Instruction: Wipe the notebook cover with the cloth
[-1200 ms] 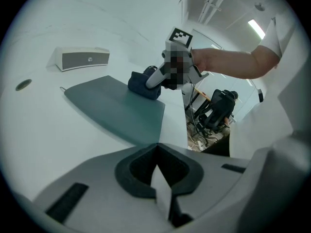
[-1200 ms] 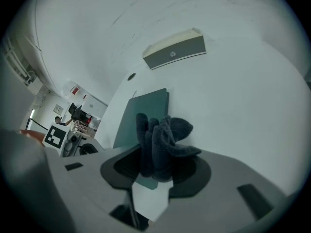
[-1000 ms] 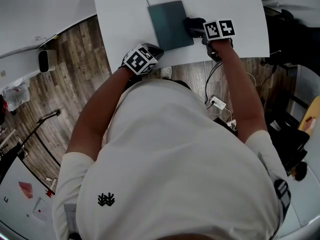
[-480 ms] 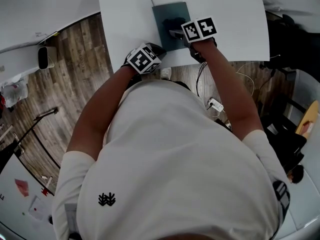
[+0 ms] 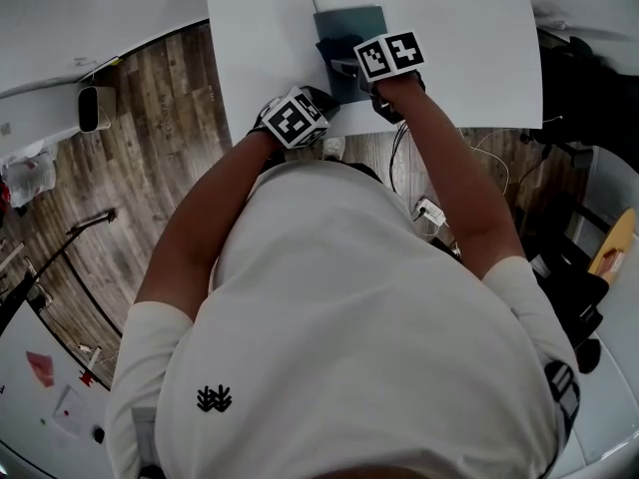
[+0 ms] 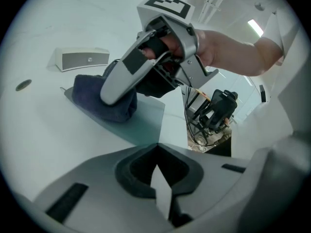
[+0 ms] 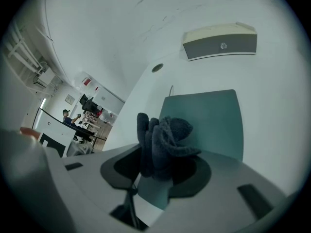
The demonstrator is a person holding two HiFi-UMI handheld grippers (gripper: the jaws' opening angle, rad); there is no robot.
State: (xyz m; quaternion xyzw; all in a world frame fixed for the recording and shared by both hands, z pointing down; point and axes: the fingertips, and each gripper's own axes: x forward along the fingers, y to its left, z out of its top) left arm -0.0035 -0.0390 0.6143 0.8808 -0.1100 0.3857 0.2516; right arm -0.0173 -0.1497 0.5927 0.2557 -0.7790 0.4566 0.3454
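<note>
A teal notebook (image 5: 347,20) lies on the white table (image 5: 459,38) near its front edge. My right gripper (image 5: 344,60) is shut on a dark blue cloth (image 5: 331,48) that rests on the cover's near half. In the right gripper view the bunched cloth (image 7: 165,140) sticks out between the jaws over the notebook (image 7: 209,120). My left gripper (image 5: 324,98) sits at the notebook's near left corner, its jaws shut on a thin pale sliver of it (image 6: 162,191). The left gripper view shows the cloth (image 6: 99,101) pressed on the notebook (image 6: 143,125) under the right gripper's fingers (image 6: 121,76).
A beige and grey box (image 7: 221,41) and a round hole (image 7: 157,68) lie on the table beyond the notebook. The table's front edge (image 5: 469,123) is just behind both grippers. Cables (image 5: 429,208) and wood floor are below it.
The right gripper has slid the cloth leftward from the notebook's right edge onto its cover. The left gripper has stayed at the near left corner.
</note>
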